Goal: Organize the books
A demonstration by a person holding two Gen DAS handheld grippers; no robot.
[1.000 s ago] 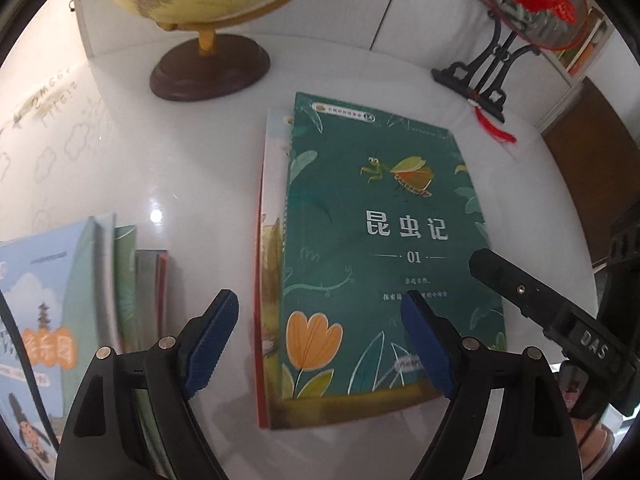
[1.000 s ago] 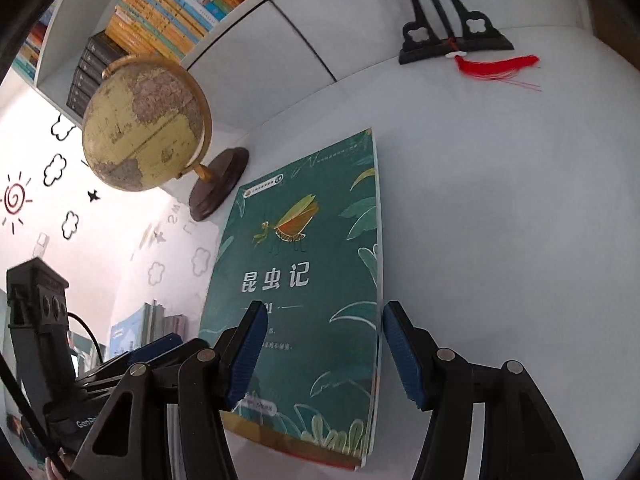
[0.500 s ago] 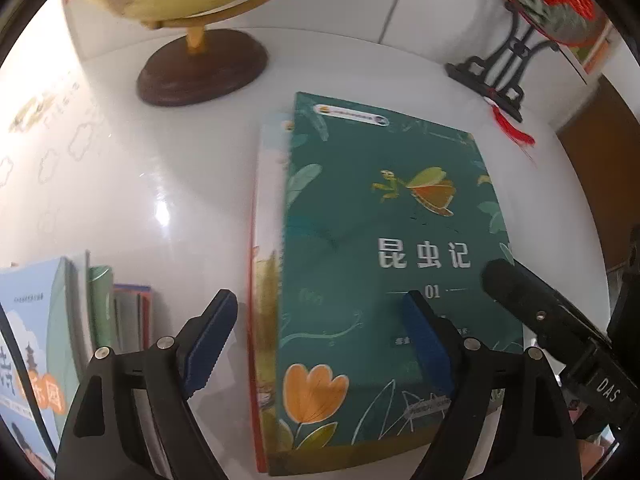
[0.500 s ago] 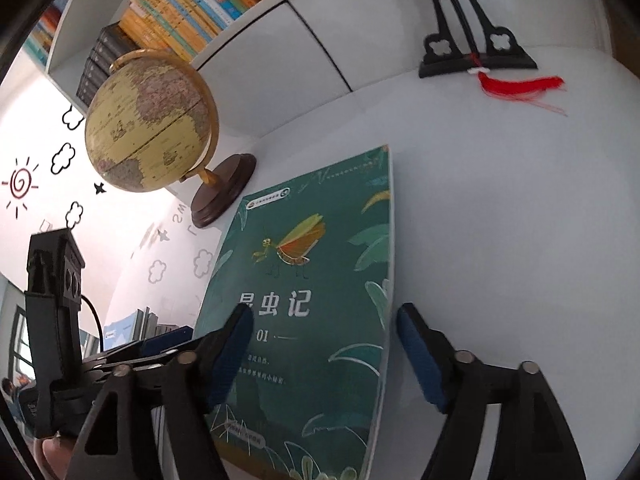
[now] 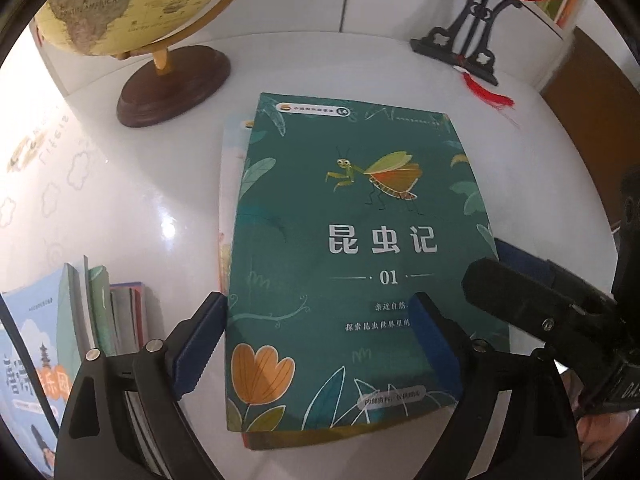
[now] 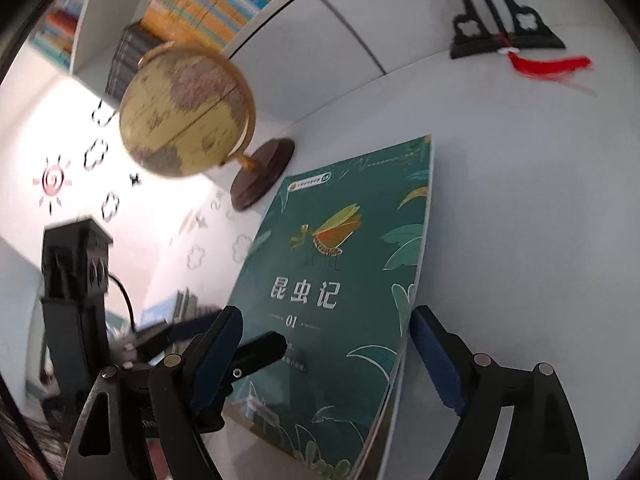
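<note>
Glossy white table (image 5: 132, 208) bears a flat, matte green book (image 5: 352, 248); both tools (image 5: 320, 344) (image 6: 324, 360) just spreading, nothing pinched.

Yellowish antique-style globe on a round dark wooden base (image 5: 172, 80) sits way out past the fingers, up left. Black ornate metal stand (image 5: 466, 46) with a red tassel (image 5: 488, 94) is far ahead, right side.

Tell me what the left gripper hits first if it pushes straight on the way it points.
Most likely the green book lying on top of the stack: the left gripper points down at its lower cover, open fingers straddling it. How far above it hangs is unclear.
</note>
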